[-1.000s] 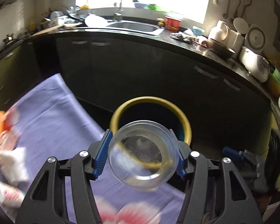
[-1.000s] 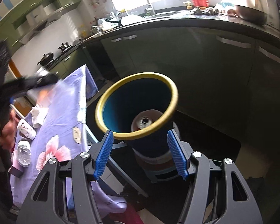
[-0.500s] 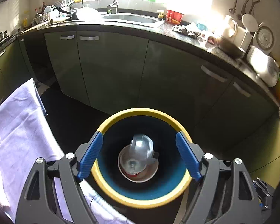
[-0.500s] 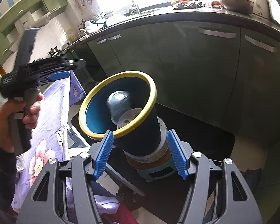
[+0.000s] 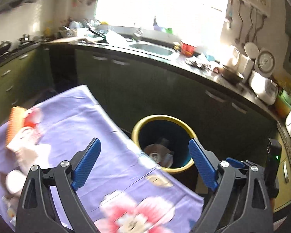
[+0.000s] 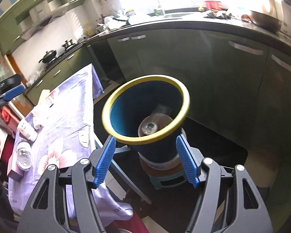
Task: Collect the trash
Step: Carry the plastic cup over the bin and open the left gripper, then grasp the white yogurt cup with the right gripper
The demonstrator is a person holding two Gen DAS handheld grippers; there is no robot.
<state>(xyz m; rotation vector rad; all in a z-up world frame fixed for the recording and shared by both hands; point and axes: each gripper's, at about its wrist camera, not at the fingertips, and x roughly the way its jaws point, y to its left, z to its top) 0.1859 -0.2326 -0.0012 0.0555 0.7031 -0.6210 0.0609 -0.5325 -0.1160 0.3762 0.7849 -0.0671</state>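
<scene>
A dark blue trash bin with a yellow rim [image 5: 163, 117] [image 6: 145, 79] stands on a stool beside the table. Inside it lie a drink can [image 6: 149, 127] [image 5: 155, 154] and a clear plastic bottle [image 6: 162, 109] [image 5: 162, 141]. My left gripper [image 5: 144, 163] is open and empty above the table's corner. My right gripper [image 6: 146, 161] is open and empty, its pads [image 6: 187, 161] on either side of the bin's wall, apart from it. On the table lie a clear cup [image 6: 24, 155], a white printed cup [image 6: 27, 131], crumpled white paper [image 5: 27, 151] and an orange pack [image 5: 14, 120].
The table has a purple flowered cloth [image 5: 83, 136] [image 6: 67, 120]. A dark kitchen counter [image 5: 194, 68] with sink, dishes and appliances runs behind the bin. A small box [image 6: 14, 171] lies near the table's near edge. The left gripper [image 6: 5, 94] also shows in the right wrist view.
The clear bottle left my left gripper and dropped into the bin. My left gripper then swung back left over the table. The right gripper barely moved.
</scene>
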